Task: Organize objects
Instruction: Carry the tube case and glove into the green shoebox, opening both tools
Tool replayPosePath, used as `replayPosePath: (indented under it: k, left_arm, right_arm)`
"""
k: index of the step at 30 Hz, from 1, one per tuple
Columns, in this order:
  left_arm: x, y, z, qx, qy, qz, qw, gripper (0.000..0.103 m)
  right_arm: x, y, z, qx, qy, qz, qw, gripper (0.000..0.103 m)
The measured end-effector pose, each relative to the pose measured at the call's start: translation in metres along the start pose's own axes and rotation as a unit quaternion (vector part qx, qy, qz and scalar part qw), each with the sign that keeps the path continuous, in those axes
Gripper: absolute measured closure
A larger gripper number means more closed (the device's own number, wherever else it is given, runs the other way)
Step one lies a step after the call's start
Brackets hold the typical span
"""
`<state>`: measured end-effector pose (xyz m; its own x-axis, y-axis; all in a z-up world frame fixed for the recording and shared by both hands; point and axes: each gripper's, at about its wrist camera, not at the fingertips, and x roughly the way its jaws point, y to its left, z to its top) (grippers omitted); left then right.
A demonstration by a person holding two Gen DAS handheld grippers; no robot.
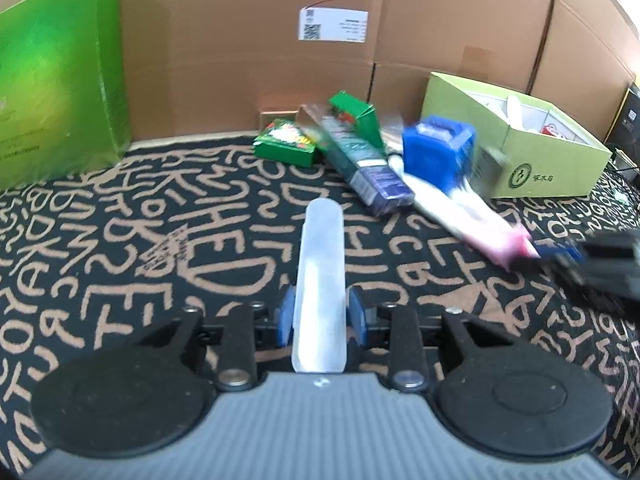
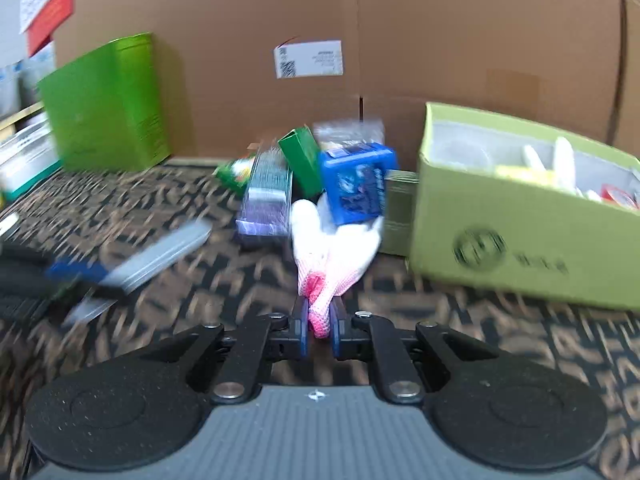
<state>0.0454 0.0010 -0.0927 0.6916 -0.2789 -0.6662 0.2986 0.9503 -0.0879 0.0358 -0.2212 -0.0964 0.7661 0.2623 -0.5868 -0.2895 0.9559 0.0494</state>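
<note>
My left gripper is shut on a translucent white plastic case that sticks out forward above the patterned cloth. My right gripper is shut on the pink cuff of a white glove; the same glove lies stretched toward the right gripper in the left wrist view. A blue box rests on the glove's fingers. Behind it lies a pile: a long dark blue-green carton, a green box and a flat green packet.
An open light green cardboard box with several items inside stands at the right. A tall green box stands at the left. Brown cardboard walls close off the back. The left gripper with its case shows blurred at the left.
</note>
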Motion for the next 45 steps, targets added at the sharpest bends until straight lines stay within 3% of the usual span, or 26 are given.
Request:
replayPosePath:
  k: [3,4,6,7,8,15,17,20,23,27,30,31,32,34,39,45]
  left_arm:
    - [0.005,-0.007,0.003,0.007,0.001,0.003,1.0000,0.066]
    - [0.007,-0.008,0.004,0.008,0.001,0.005,1.0000,0.064]
    - [0.012,-0.009,0.007,0.007,0.004,0.009,0.9999,0.063]
    - [0.014,-0.010,0.008,0.006,0.005,0.011,0.9999,0.062]
    - [0.015,-0.010,0.009,0.006,0.005,0.013,0.9999,0.061]
    - [0.026,-0.012,0.017,0.008,0.009,0.013,0.9998,0.063]
    - [0.027,-0.013,0.016,0.012,0.009,0.011,0.9998,0.063]
    - [0.028,-0.014,0.014,0.018,0.009,0.014,0.9997,0.063]
    - [0.028,-0.014,0.015,0.021,0.008,0.013,0.9997,0.061]
    - [0.034,-0.016,0.019,0.024,0.007,0.017,0.9995,0.056]
    - [0.036,-0.018,0.019,0.031,0.006,0.021,0.9993,0.065]
    - [0.034,-0.018,0.019,0.031,0.007,0.019,0.9993,0.074]
    - [0.033,-0.016,0.019,0.026,0.010,0.013,0.9995,0.076]
    - [0.028,-0.014,0.019,0.016,0.015,0.001,0.9998,0.076]
    - [0.003,-0.018,0.028,0.013,-0.012,-0.016,0.9997,0.076]
    - [-0.035,-0.030,0.055,0.025,-0.072,-0.033,0.9966,0.076]
  right_arm:
    - [-0.021,-0.001,-0.014,-0.007,0.020,0.018,1.000,0.088]
    - [-0.024,-0.001,-0.015,-0.008,0.024,0.023,0.999,0.082]
    - [-0.026,0.002,-0.015,-0.007,0.018,0.027,0.999,0.055]
    - [-0.025,0.004,-0.014,-0.007,0.008,0.024,1.000,0.034]
    - [-0.023,0.006,-0.011,-0.009,-0.003,0.017,1.000,0.028]
    - [0.009,0.016,0.010,-0.021,-0.016,-0.012,1.000,0.029]
    - [0.010,0.016,0.014,-0.015,-0.018,-0.009,1.000,0.047]
    - [0.012,0.013,0.012,-0.005,-0.007,0.015,1.000,0.047]
    - [0.020,0.009,0.005,-0.013,0.008,-0.034,0.999,0.046]
    - [0.026,0.001,0.009,-0.001,0.004,-0.047,0.999,0.036]
    - [0.038,0.000,0.008,-0.003,-0.004,-0.048,0.999,0.034]
    - [0.037,-0.003,0.009,0.011,-0.001,-0.040,0.999,0.044]
    - [0.035,-0.003,0.010,0.014,-0.001,-0.036,0.999,0.066]
    - [0.027,-0.004,0.008,0.020,0.001,-0.020,1.000,0.082]
    - [0.006,-0.012,0.008,0.089,-0.013,0.053,0.995,0.085]
    - [-0.036,-0.011,0.030,0.077,-0.088,0.058,0.991,0.085]
